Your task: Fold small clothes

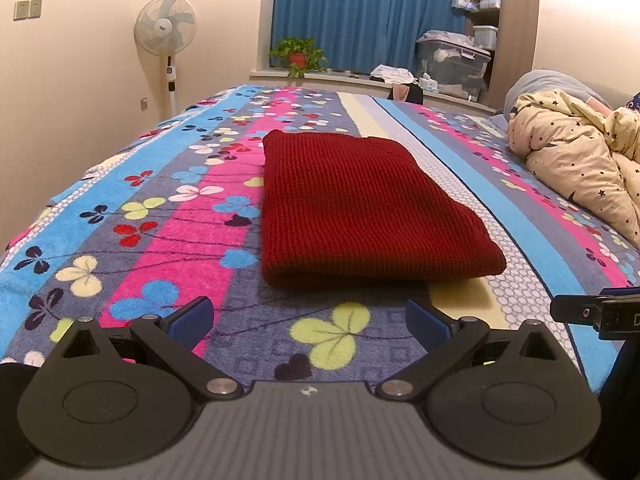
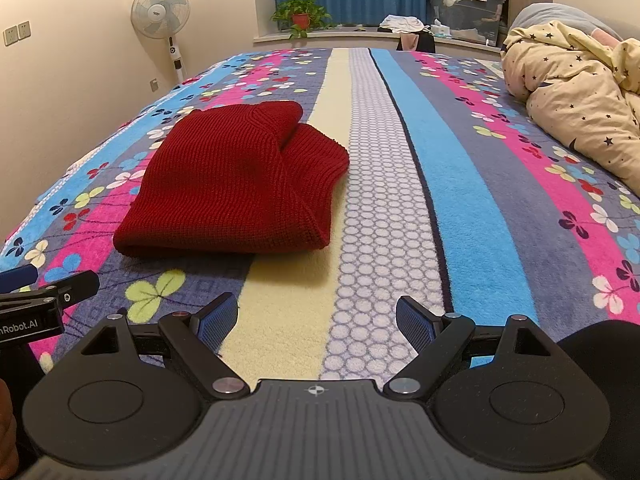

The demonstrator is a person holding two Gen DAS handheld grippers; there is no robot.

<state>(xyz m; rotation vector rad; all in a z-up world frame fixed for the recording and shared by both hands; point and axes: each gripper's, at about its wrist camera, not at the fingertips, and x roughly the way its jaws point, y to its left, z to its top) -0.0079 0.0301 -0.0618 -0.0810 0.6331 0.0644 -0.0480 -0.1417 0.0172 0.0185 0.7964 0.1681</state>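
Note:
A dark red knitted garment (image 1: 360, 208) lies folded into a flat rectangle on the flowered, striped bedspread (image 1: 160, 216). In the right wrist view the same red garment (image 2: 236, 184) sits ahead and to the left, its layers stacked. My left gripper (image 1: 308, 320) hovers just short of the garment's near folded edge, open, with nothing between its blue pads. My right gripper (image 2: 316, 320) is open too, over the cream and dotted stripes, to the right of the garment. Each gripper shows at the edge of the other's view.
A star-printed quilt (image 1: 580, 160) is bunched at the right side of the bed. Beyond the bed stand a fan (image 1: 166, 40), a potted plant (image 1: 298, 56), blue curtains (image 1: 368, 12) and storage boxes (image 1: 454, 60) on a sill.

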